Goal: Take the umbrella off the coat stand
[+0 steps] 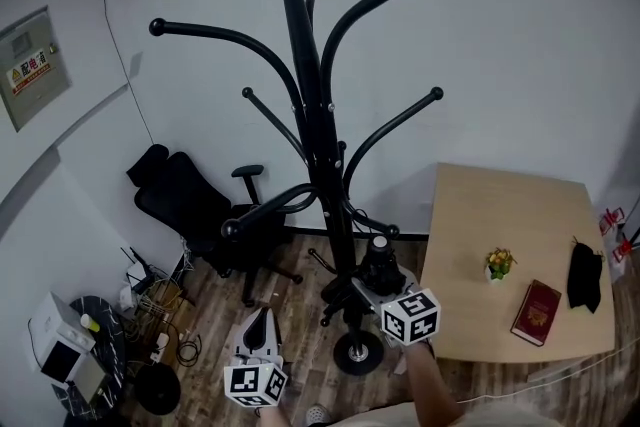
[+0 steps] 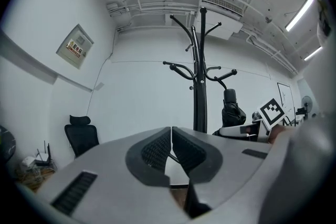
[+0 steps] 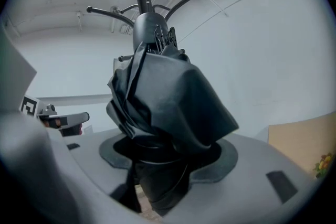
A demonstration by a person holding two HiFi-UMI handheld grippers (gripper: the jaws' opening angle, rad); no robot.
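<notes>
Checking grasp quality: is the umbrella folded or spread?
Folded: the umbrella shows its black fabric bunched in pleats around the shaft, clamped in the right gripper.

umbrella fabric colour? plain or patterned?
The umbrella is plain black, no pattern. Shows best in the right gripper view.

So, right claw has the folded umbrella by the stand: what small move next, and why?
Probably ease the right claw away from the coat stand: it is shut on the black umbrella, which sits close beside the stand's pole and could snag.
</notes>
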